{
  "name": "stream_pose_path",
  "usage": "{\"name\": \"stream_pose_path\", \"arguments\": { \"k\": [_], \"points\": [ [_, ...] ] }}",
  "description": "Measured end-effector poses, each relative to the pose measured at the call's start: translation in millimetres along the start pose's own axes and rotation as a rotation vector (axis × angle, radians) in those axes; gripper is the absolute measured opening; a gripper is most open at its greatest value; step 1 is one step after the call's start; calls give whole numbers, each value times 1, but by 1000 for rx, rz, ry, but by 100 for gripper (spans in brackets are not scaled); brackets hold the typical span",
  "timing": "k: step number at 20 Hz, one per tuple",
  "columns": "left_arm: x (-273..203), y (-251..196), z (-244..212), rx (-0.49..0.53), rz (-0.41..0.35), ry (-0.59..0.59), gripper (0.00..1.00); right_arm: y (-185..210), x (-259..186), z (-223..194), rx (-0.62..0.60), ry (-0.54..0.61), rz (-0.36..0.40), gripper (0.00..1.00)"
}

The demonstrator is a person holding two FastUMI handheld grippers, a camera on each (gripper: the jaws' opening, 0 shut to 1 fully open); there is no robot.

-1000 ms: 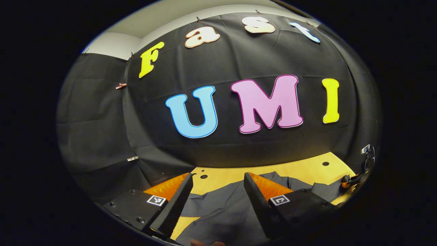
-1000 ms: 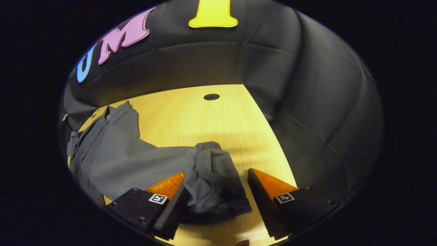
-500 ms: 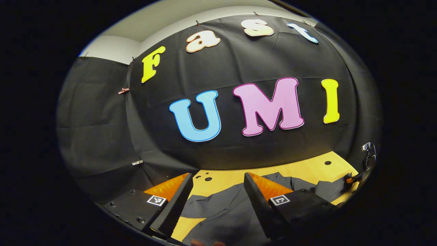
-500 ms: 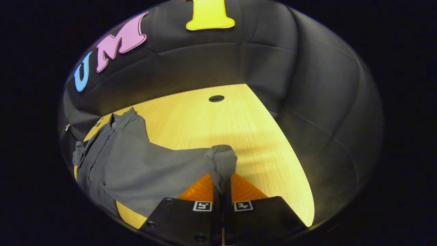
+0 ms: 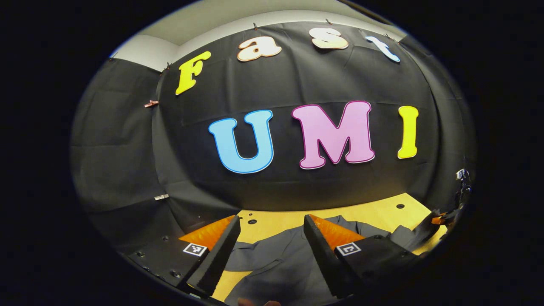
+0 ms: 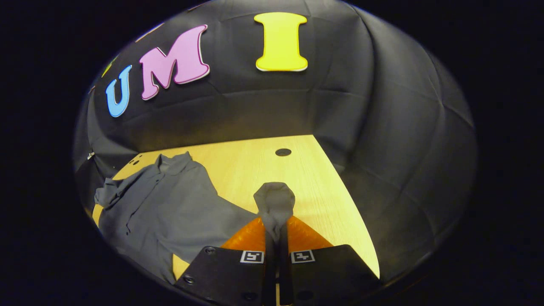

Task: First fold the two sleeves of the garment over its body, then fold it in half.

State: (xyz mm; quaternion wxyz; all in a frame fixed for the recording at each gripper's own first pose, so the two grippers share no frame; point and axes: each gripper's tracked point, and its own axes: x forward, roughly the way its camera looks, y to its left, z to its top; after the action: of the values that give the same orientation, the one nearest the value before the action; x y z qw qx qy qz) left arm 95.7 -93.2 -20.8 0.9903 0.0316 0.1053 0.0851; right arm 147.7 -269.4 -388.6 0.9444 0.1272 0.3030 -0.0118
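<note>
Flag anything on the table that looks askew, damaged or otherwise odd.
Nothing is damaged or spilled. The grey shirt lies rumpled on the wooden table, its collar bunched. One sleeve is pinched in the shut right gripper and lifted. The left gripper hangs open over the shirt.

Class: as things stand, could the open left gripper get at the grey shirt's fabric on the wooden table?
Probably yes: the left gripper is open, the grey shirt lies between its fingers, and nothing blocks it.

Dim booth, brightly lit table (image 6: 255,165), strong fisheye bending, sharp focus.
</note>
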Motion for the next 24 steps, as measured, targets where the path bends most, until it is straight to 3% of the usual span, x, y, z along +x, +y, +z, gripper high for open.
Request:
{"name": "stream_pose_path", "arguments": {
  "k": [7,13,17,24],
  "points": [
    [25,65,-22,-69,-54,-5,95,54,-75,59,9,-132,-63,8],
    [39,124,-27,-8,-118,-68,95,134,-117,98,-24,-219,-80,8],
    [50,162,-40,-27,-126,-74,95,205,-119,113,-43,-246,-35,8],
    [73,235,-85,-46,-98,-31,95,357,-97,112,-101,-243,115,8]
  ]
}}
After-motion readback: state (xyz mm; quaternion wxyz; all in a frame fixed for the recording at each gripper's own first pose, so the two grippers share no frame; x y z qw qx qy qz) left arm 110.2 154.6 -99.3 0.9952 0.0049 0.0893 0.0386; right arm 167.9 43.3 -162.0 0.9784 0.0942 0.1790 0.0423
